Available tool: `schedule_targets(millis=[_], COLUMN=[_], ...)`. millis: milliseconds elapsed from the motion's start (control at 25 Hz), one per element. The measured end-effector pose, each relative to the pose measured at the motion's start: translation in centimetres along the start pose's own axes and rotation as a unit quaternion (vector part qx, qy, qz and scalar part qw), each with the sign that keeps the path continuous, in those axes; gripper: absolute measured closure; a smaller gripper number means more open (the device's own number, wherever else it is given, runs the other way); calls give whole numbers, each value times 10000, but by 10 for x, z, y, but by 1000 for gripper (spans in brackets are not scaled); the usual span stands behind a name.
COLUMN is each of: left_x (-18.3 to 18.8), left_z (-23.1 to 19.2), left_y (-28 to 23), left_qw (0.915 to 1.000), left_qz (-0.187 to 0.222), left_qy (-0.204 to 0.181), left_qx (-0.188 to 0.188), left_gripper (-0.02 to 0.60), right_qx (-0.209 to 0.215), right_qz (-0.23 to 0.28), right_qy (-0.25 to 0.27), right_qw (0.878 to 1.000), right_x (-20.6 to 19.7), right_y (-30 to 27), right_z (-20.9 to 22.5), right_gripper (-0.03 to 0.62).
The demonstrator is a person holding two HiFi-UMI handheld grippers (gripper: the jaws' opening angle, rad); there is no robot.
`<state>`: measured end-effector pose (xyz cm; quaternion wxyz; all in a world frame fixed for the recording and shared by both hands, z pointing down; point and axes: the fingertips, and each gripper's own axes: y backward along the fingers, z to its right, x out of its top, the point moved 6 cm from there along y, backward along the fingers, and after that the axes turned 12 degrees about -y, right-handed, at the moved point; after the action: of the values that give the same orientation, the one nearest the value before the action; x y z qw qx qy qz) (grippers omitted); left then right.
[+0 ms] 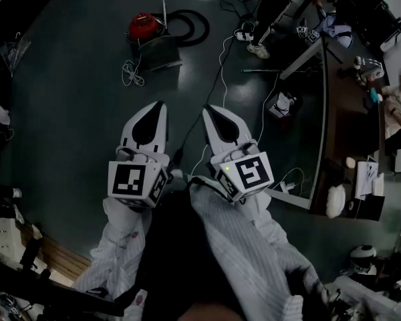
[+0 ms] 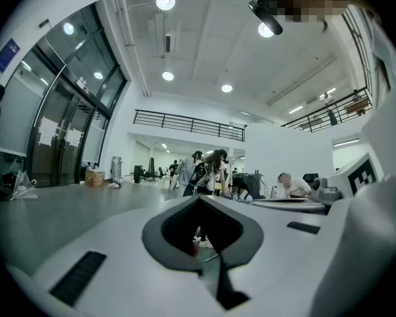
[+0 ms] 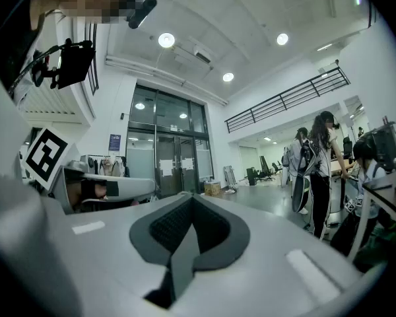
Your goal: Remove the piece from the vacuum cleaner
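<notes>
1. Head view. Judged not yet begun: nothing removed as far as can be seen. Red vacuum cleaner [image 1: 142,27] on the floor [image 1: 73,99], toward its far edge, with a black hose [image 1: 190,25] looped just beside it. Well apart from both grippers, and too small here to tell which piece should come off.
2. Same view. Left gripper [image 1: 158,108] and right gripper [image 1: 209,112] held side by side above bare floor, aimed roughly toward the vacuum cleaner, touching nothing.
3. Left gripper view. Closed tip to tip, pads together, gripping nothing (only the hollow behind the tips stays dark). Beyond, just open floor and people far off at a desk.
4. Right gripper view. Likewise fully closed and empty, looking out on glass doors and standing people.
5. Still to do, by judgement: walk up to the vacuum cleaner, open a gripper, take hold of the piece and pull it free, probably steadying the body with the other.
</notes>
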<state>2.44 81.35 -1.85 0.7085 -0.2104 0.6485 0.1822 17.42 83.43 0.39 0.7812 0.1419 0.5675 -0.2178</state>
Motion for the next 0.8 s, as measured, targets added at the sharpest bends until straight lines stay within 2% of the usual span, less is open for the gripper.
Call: schedule_targets(millis=[400, 800], left_x=[0, -20], left_z=[10, 25], left_y=[-3, -7], left_qw=[9999, 9990], left_qz=[-19, -192], left_qy=[35, 218], left_qx=[100, 336], left_gripper=[577, 577], right_qx=[58, -175], right_qz=[46, -71], right_qy=[-45, -272], right_qw=[10000, 9994], right_x=[5, -8], right_y=[9, 33], right_z=[6, 39], right_gripper=[594, 592])
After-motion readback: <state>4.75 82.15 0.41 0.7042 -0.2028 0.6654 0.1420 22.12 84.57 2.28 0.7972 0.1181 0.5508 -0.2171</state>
